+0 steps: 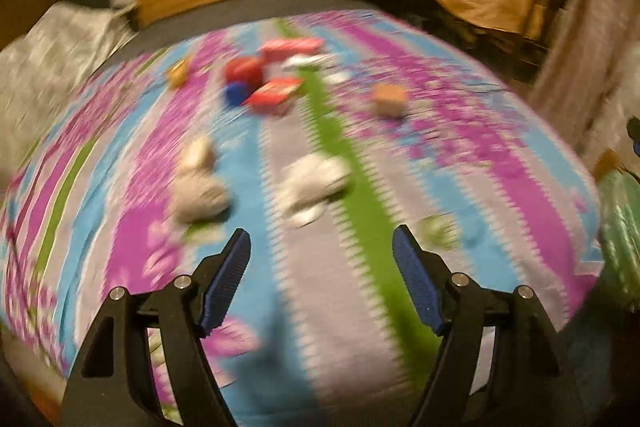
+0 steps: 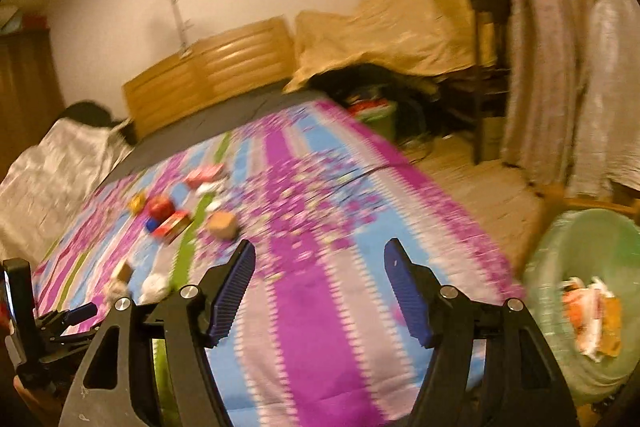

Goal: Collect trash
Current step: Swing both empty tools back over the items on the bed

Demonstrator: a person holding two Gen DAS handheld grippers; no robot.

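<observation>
Trash lies scattered on a bed with a striped purple, blue and green cover [image 1: 500,163]. Two crumpled white paper wads [image 1: 316,183] [image 1: 198,195] lie just beyond my left gripper [image 1: 322,247], which hangs open and empty above the cover. Farther off are a red carton [image 1: 274,95], a red ball-like wrapper [image 1: 244,69], a blue cap [image 1: 234,95], a tan cup [image 1: 388,99] and a gold wrapper [image 1: 178,73]. My right gripper [image 2: 320,255] is open and empty over the bed's near right part. The tan cup [image 2: 222,225] and red carton [image 2: 172,225] lie ahead to its left. Everything is motion-blurred.
A green-lined bin [image 2: 580,307] holding wrappers stands on the floor right of the bed. The left gripper's body [image 2: 52,319] shows at the lower left. A wooden headboard [image 2: 208,71], a tan-draped pile [image 2: 400,27], curtains [image 2: 540,27] and a silvery cloth [image 1: 52,67] surround the bed.
</observation>
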